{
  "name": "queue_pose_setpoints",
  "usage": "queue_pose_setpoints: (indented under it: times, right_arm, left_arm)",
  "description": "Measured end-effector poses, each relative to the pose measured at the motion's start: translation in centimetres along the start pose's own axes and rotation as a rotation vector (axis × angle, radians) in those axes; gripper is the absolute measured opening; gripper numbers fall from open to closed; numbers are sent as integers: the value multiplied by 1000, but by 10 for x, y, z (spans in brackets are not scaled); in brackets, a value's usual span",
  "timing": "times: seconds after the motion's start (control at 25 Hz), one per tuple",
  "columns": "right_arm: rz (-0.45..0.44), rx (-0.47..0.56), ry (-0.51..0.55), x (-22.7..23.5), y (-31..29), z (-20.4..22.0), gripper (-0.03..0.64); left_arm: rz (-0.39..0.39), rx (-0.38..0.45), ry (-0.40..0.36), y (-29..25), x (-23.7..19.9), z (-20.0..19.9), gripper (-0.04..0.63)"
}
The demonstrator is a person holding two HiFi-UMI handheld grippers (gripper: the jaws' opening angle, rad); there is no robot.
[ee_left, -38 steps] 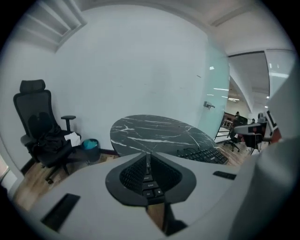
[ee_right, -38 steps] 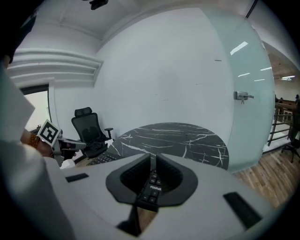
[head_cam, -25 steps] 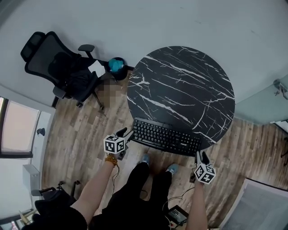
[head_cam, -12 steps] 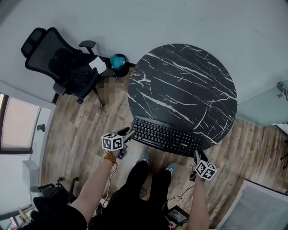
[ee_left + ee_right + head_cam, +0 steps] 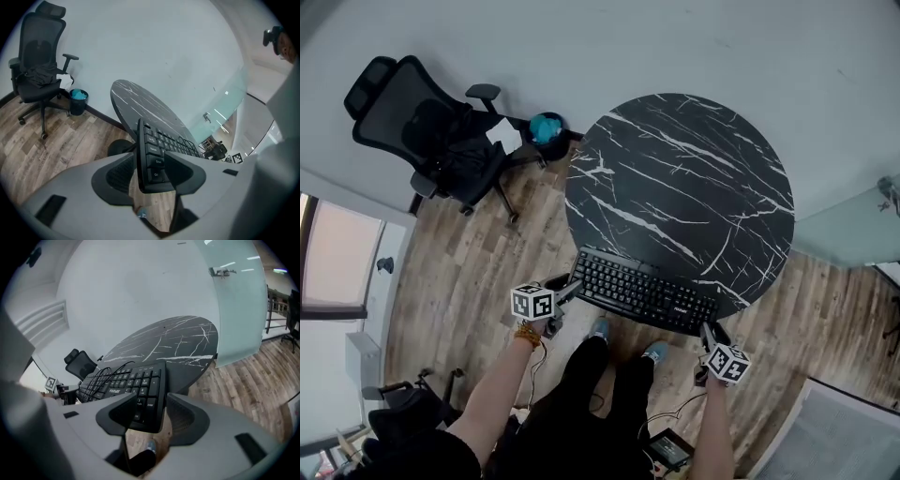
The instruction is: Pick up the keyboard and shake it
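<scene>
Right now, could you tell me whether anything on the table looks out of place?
The keyboard sits at the table's near edge with both ends hanging past the rim, and a cable lies looped across its keys.

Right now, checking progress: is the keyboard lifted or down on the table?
Down: the keyboard lies flat along the table's near edge, with both ends overhanging the floor.
</scene>
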State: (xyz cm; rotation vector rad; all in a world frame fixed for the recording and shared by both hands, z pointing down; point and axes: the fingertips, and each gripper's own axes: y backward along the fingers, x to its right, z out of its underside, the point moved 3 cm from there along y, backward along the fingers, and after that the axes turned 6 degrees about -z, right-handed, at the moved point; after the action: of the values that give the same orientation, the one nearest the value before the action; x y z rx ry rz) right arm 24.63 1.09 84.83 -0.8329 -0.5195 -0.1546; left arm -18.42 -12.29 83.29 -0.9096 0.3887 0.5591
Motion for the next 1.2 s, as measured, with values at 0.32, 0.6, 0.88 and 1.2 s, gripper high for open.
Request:
queue_pose_setpoints:
  times: [0.32,0.6,0.88,1.2]
  right_arm:
    - [-245,97,-400,1,-6,6,229]
    - [-221,119,-397,-1,-8,0,204]
    - [-319,92,-445,0,4,-6,156]
    - [-482,116,-443,-18,1,-18,141]
  left_arm:
    - [128,8,163,-14,1,-10,204]
    - [199,40,366,-22,-1,0,204]
    - [283,95,535,-21,-8,-1,150]
    - [351,130,536,-9,-4,-15,121]
